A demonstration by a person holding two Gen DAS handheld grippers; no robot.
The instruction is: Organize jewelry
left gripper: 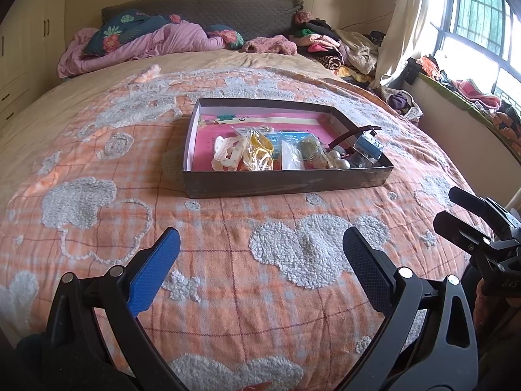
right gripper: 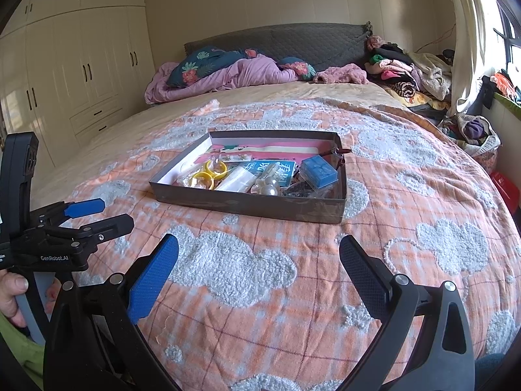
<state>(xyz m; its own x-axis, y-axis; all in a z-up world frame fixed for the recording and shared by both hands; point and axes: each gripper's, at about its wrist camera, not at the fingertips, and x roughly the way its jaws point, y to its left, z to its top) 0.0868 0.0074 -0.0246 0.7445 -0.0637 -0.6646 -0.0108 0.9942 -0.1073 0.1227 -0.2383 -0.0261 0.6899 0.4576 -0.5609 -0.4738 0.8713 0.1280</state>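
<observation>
- Shallow dark cardboard tray lying flat near the middle of the bed, long axis running left to right across both views, its far right corner swung slightly away.
- Inside, crowded toward the near wall: white hair claw, yellow hoops in a clear bag, large pearl beads, blue lidded box at the right end, dark red strap draped over the right rim.
- Pink lining bare along the far half of the tray.
- Underneath, an orange checked bedspread with fluffy grey-white cloud patches.
- Left hand-held gripper low over the bedspread, well short of the tray, blue-padded fingers spread wide with nothing between.
- Right hand-held gripper likewise near the bed's foot, spread wide, gripping nothing.
- Beyond: rumpled purple duvet and floral pillows against a grey quilted headboard.
- Heap of clothes at the far right corner of the bed.
- Cream wardrobe along the left wall; curtain and barred window on the right.
</observation>
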